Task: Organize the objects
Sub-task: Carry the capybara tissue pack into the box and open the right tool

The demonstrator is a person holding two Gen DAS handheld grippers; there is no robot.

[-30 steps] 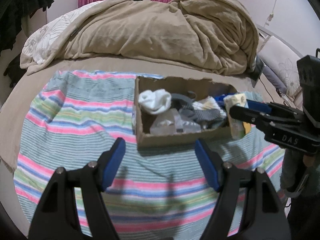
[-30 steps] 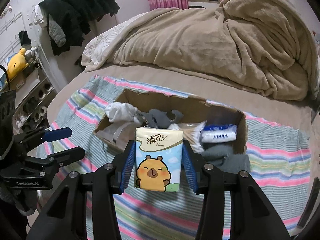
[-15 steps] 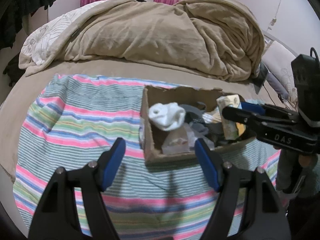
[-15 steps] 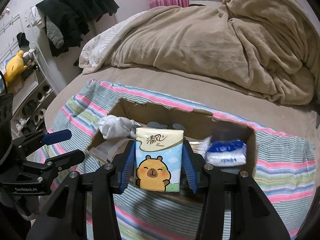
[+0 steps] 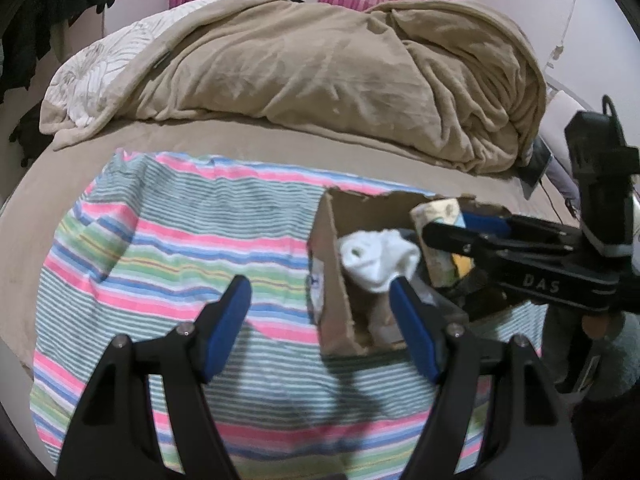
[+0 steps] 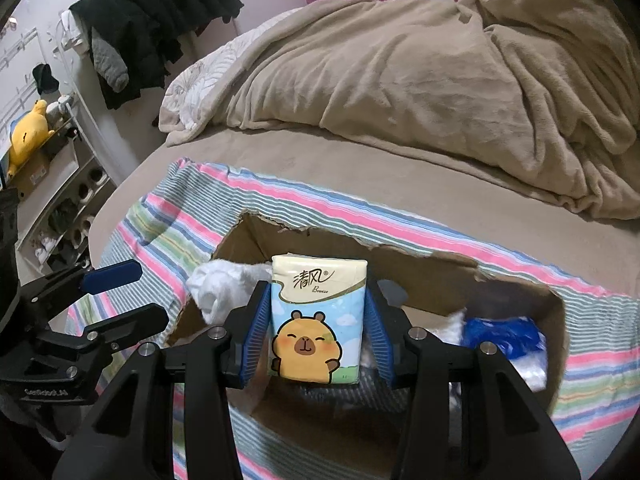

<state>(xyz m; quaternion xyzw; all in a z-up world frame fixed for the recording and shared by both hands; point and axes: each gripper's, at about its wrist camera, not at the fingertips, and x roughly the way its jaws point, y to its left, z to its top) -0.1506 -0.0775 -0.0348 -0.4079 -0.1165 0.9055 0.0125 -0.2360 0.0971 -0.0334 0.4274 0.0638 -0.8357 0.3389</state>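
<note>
My right gripper point(image 6: 317, 320) is shut on a tissue pack point(image 6: 317, 318) printed with a cartoon bear, held upright over the open cardboard box point(image 6: 256, 240). From the left wrist view the same pack point(image 5: 440, 240) hangs above the box point(image 5: 332, 280), clamped in the right gripper point(image 5: 452, 232). My left gripper point(image 5: 320, 300) stands open and empty over the box's near left corner; it appears at the left as well point(image 6: 132, 292). In the box lie a white sock bundle point(image 5: 376, 256), a blue packet point(image 6: 504, 336) and other soft items.
The box rests on a striped cloth point(image 5: 180, 248) spread over a bed. A crumpled tan blanket point(image 5: 320, 80) fills the far side. Dark coats point(image 6: 152, 20) hang at the left above a shelf with a yellow plush toy point(image 6: 28, 132).
Both grippers have moved forward toward the box. The tissue pack, earlier in front of the box's near wall, is now over its inside. Both grips are unchanged.
</note>
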